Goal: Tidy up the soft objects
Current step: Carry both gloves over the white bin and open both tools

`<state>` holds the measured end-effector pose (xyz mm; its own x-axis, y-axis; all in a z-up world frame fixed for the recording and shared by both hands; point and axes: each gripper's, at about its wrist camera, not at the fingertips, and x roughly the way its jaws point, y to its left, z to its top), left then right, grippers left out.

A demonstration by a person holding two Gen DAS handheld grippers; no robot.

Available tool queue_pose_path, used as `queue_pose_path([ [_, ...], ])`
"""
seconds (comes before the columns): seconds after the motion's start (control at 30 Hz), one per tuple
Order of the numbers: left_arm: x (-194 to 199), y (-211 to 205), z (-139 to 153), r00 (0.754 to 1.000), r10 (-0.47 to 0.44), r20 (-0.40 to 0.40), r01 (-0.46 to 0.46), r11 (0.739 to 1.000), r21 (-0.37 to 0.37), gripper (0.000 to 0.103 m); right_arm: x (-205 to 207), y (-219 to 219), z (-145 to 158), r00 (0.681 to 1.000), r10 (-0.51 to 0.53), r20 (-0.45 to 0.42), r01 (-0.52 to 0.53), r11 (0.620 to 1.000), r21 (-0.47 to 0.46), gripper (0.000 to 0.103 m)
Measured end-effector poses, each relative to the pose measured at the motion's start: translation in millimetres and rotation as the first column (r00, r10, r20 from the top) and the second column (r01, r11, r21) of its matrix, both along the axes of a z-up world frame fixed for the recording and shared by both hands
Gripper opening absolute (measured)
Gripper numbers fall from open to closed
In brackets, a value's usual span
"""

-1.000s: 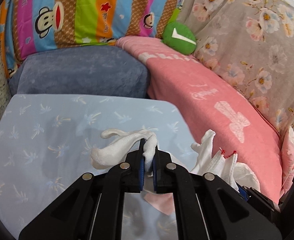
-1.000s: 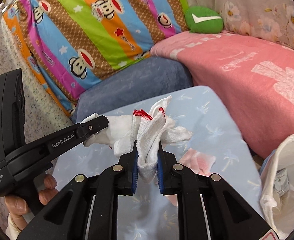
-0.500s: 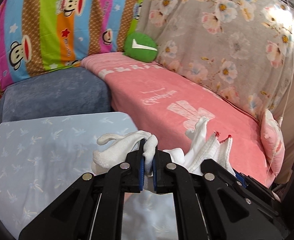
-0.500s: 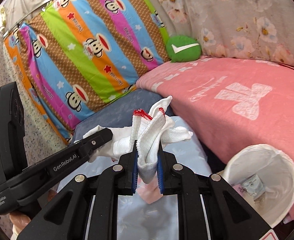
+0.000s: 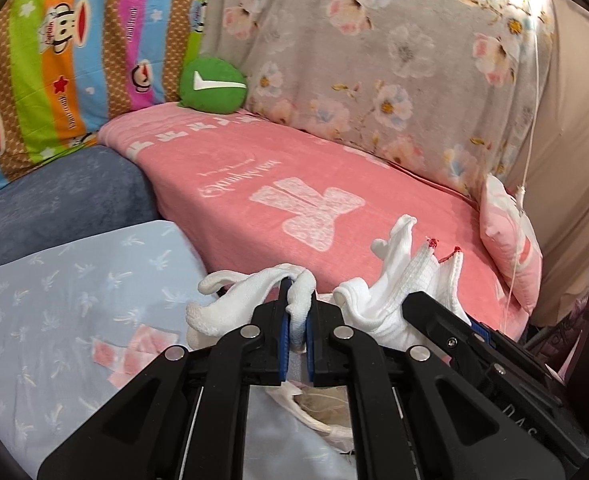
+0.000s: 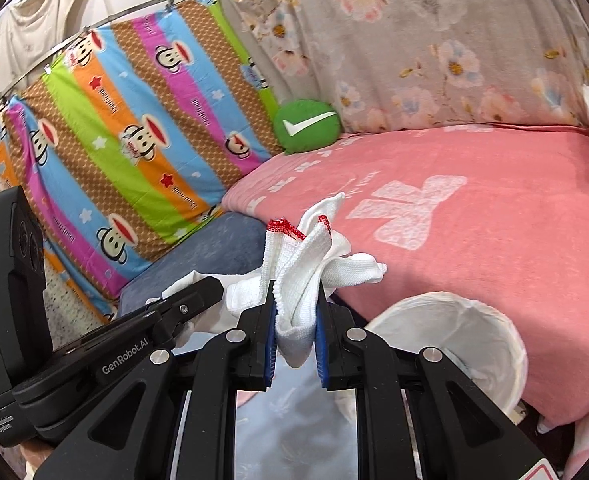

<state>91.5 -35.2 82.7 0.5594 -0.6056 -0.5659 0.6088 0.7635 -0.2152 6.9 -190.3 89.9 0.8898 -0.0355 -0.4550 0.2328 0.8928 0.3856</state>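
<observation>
My left gripper is shut on a plain white glove, whose fingers droop to the left of the jaws. My right gripper is shut on a bunched white glove with a red-trimmed cuff. That red-trimmed glove also shows in the left wrist view, just right of my left gripper, with the right tool's black finger across it. In the right wrist view the left tool sits low at left. Both gloves hang in the air above the light blue cushion.
A white lined bin stands below right, against the pink blanket-covered seat. A green checkmark cushion lies at the back corner. A blue-grey pillow, a striped monkey-print sheet and a floral drape surround the area. A pink-white scrap lies on the light blue cushion.
Both grippers, still holding their gloves, have swung rightward and upward away from the blue cushion; the pink seat and the white bin have come more into view.
</observation>
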Motion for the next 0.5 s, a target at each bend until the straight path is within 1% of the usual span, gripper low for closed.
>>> queue_pose_path([
  [0.33,-12.1,-45.6,-16.0,0.992,-0.115,-0.056,0.116,0.993,0.023,0.007,-22.1,-47.3,-18.8,0.995,-0.093,-0.028,0.093,0.995,0.030,0.015],
  [0.5,-13.9,-58.6,-21.3,0.988,-0.136,-0.075,0.138,0.990,0.019,0.008,-27.2,-62.3,-26.3,0.992,-0.120,-0.039,0.121,0.992,0.041,0.015],
])
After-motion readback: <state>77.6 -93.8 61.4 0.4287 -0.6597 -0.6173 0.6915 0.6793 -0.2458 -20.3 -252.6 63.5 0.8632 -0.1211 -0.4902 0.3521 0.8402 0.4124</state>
